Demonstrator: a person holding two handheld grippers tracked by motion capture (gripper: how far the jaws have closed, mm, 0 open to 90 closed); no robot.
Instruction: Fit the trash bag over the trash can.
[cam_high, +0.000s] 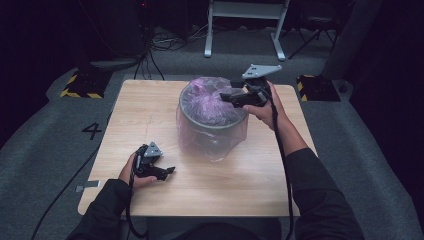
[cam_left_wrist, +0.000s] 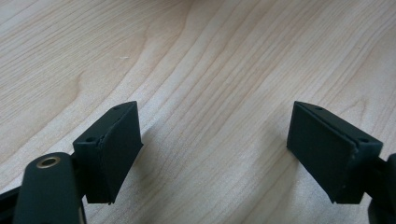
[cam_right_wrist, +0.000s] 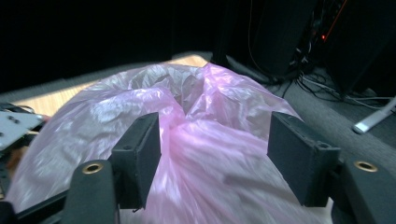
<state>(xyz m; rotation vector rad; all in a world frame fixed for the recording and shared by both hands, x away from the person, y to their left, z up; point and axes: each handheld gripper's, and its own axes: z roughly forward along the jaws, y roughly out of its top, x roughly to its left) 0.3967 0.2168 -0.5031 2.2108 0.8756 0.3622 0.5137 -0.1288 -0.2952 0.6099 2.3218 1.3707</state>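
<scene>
Here — one bin (cam_high: 212, 117), one pink bag (cam_right_wrist: 201, 126), two tools.

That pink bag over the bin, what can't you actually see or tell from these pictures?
- Inside the bin: hidden by the pink bag, high view.
- Bin's far side: behind the bag and right gripper, high view.
- Whether the right gripper's jaws touch plastic: blurred, right gripper view.
- Bag's lower part: cut off by the bottom edge, right gripper view.

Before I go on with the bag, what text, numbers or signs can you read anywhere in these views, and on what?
"4": dark numeral on the grey floor left of the table.
Yellow-and-black hazard stripes, no words: on the floor blocks beyond the table's far corners.
Nothing readable on the pink bag or either gripper.
</scene>
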